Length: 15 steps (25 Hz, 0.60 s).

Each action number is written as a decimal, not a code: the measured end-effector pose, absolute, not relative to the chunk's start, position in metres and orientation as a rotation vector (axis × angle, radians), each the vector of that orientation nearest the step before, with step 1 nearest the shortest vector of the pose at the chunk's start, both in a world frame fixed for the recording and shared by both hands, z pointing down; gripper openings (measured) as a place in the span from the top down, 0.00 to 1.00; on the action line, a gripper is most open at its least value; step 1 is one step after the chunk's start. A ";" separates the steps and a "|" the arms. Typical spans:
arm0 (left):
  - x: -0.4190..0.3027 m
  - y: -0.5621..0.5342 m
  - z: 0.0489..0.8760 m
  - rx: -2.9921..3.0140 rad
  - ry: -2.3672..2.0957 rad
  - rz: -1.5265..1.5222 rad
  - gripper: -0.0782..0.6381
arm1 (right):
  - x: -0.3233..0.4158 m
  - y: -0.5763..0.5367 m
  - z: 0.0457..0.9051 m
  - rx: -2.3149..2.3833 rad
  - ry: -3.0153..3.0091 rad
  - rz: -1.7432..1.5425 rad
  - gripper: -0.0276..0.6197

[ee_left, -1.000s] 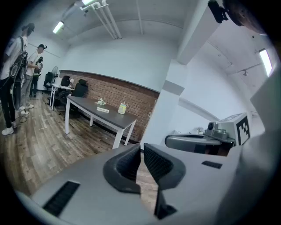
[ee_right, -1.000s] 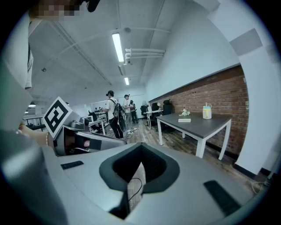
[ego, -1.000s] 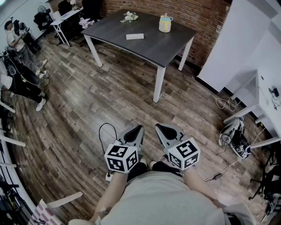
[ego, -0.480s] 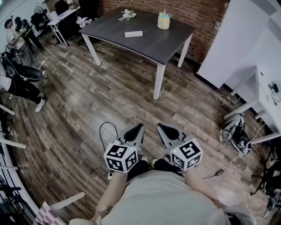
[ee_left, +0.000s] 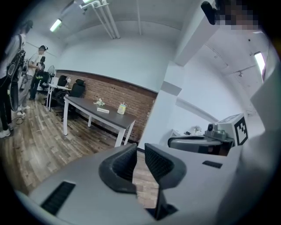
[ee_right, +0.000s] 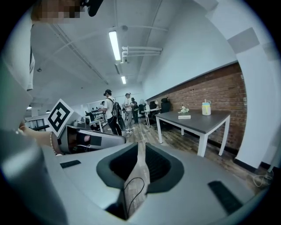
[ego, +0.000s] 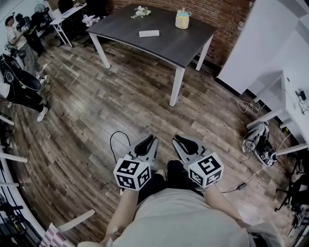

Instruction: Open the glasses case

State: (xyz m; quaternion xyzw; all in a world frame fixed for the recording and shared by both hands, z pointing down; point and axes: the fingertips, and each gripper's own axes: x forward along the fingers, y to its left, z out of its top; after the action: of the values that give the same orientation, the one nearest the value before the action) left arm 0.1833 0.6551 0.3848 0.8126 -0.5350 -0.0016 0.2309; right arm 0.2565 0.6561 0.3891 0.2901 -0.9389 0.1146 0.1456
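The glasses case (ego: 148, 33) is a flat pale box lying on the dark table (ego: 188, 46), far ahead of me across the wooden floor. It also shows small in the left gripper view (ee_left: 102, 110) and the right gripper view (ee_right: 184, 117). My left gripper (ego: 148, 140) and right gripper (ego: 179, 139) hang side by side close to my body, far from the table and pointing toward it. The left gripper's (ee_left: 140, 151) jaws are nearly together, with a thin slit and nothing in it. The right gripper's (ee_right: 141, 147) jaws are opening, with only floor seen through the narrow gap.
A yellow cup (ego: 182, 19) and a small flower bunch (ego: 140, 11) also stand on the table. A black cable (ego: 116, 140) loops on the floor by my left gripper. People stand at the left (ego: 19, 91). A white desk (ego: 289, 111) and a bag (ego: 258, 149) are at the right.
Both grippers sit slightly lower in the head view than before, and the table has shifted a little toward the top of the picture. Neither gripper has taken hold of anything.
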 end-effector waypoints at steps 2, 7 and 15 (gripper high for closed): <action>0.178 0.654 0.389 2.216 -1.486 -0.010 0.81 | 0.249 0.656 0.393 0.798 -2.698 0.328 0.83; 0.164 0.638 0.399 2.177 -1.519 0.002 0.68 | 0.236 0.631 0.396 0.779 -2.706 0.321 0.78; 0.132 0.564 0.400 2.150 -1.558 -0.001 0.68 | 0.208 0.546 0.406 0.727 -2.716 0.327 0.76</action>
State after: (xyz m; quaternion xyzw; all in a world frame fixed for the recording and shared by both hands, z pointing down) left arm 0.1316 0.5639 0.4000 0.7859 -0.5696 -0.0004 0.2407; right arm 0.2081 0.5456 0.4065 0.2538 -0.9480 0.1140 0.1548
